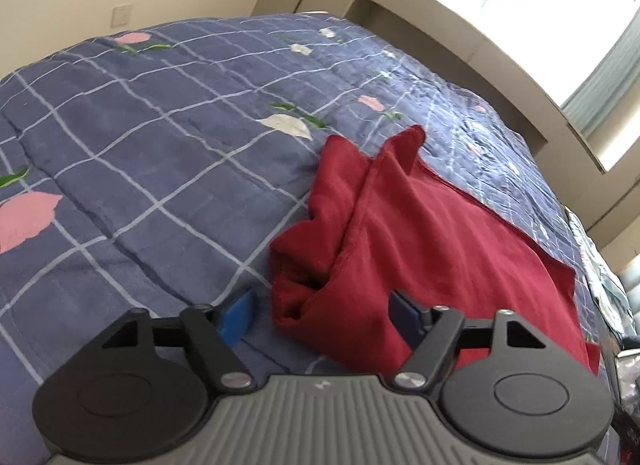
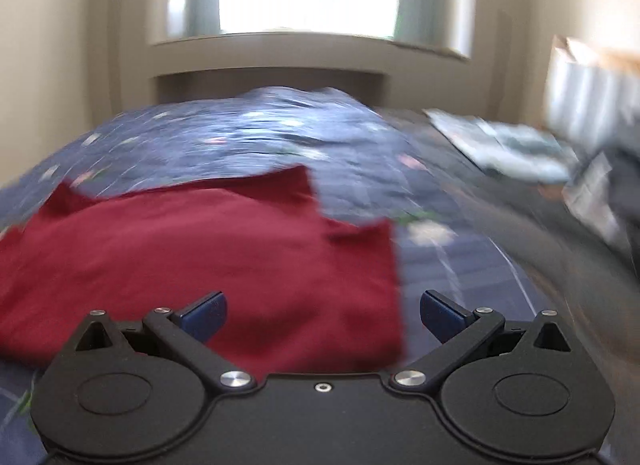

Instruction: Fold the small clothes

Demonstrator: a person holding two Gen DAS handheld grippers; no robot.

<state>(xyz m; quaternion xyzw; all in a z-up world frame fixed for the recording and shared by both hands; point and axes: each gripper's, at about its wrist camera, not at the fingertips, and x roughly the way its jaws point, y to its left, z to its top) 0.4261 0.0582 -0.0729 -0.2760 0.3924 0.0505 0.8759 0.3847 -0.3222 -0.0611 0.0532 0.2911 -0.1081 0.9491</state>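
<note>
Both claws hover over a bed. Left claw (image 1: 324,315) stands spread, its blue pads apart; a bunched corner of the red garment (image 1: 404,233) lies between them, and the pads do not appear to press on it. Right claw (image 2: 322,317) is spread wide too, with nothing pinched: one blue pad sits over the garment (image 2: 208,253), the other over bare quilt just past the cloth's right edge.

That garment is soft, matte, deep red cloth. Seen from the left wrist it is rumpled into thick folds and ridges near the claw, flattening out toward the right. From the right wrist it lies mostly flat, with a stepped far edge; this view is blurred.

Under it spreads a quilted blue bedcover (image 1: 140,153) with a pale grid of lines and pink, white and green flower patches, its surface softly puckered. Beyond the bed runs a beige ledge (image 1: 472,49) below a bright window with pale green curtains (image 1: 608,69). Some papers or flat packets (image 2: 504,145), too blurred to identify, lie at the bed's far right.
</note>
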